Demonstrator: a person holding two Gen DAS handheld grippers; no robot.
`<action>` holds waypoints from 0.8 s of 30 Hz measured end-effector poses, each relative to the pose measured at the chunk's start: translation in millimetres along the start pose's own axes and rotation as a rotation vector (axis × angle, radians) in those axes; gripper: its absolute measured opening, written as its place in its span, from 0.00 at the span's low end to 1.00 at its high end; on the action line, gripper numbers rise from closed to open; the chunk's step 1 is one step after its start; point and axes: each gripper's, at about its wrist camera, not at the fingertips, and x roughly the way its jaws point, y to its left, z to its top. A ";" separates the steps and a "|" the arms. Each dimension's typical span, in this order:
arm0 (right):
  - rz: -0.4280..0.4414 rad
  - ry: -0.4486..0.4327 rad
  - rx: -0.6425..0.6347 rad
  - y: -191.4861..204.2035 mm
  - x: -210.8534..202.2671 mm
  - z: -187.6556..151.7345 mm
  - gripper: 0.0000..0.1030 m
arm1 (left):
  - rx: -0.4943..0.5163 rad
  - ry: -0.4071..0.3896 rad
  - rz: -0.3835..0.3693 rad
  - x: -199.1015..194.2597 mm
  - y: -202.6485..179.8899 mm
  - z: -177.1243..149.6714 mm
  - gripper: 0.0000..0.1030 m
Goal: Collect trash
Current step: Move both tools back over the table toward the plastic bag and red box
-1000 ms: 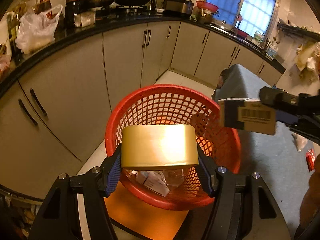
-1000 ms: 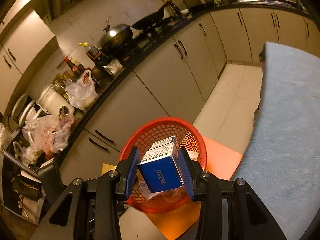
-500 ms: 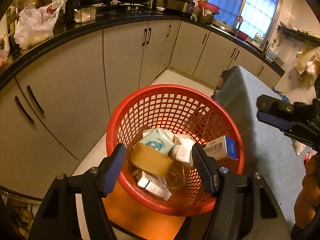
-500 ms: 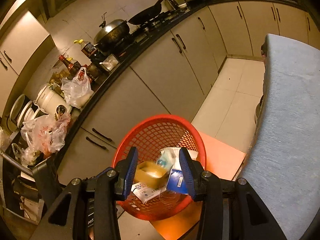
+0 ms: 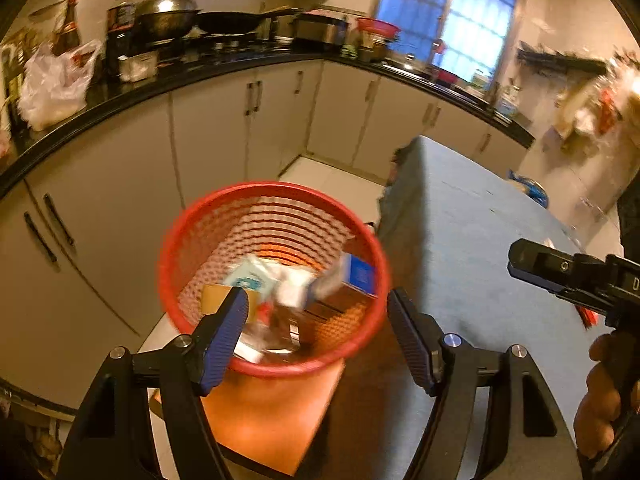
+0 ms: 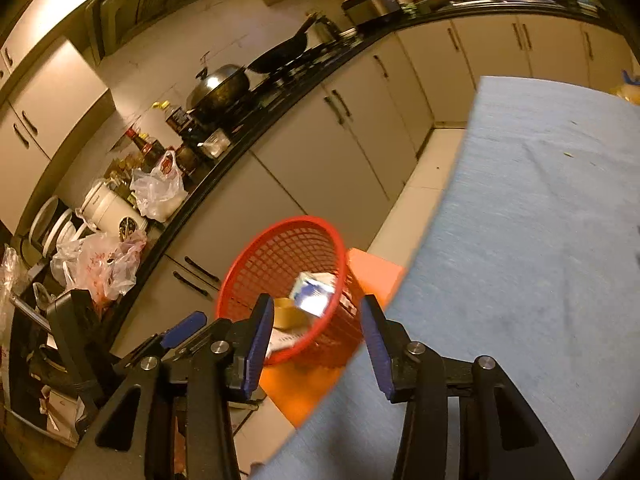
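Between our left gripper's [image 5: 316, 334] spread, empty jaws we see the red basket [image 5: 200, 236], mouth tilted toward us. Inside lie a blue-and-white box [image 5: 352, 278] leaning on the right wall, a gold tin [image 5: 214, 300] at the left, and pale cartons, all blurred. Our right gripper [image 6: 318, 338] also hangs wide apart and empty, above the basket's near edge. An orange stool [image 6: 374, 270] carries the basket, hard beside the blue-covered table [image 6: 540, 220]; cabinets [image 5: 208, 140] stand behind.

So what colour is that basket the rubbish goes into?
Red, an open mesh basket on an orange stool; clearest in the left wrist view.
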 end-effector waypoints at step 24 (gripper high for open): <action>-0.357 -0.296 0.517 -248.6 -249.8 -65.0 0.64 | 0.305 0.111 -0.211 20.0 -224.7 -18.0 0.71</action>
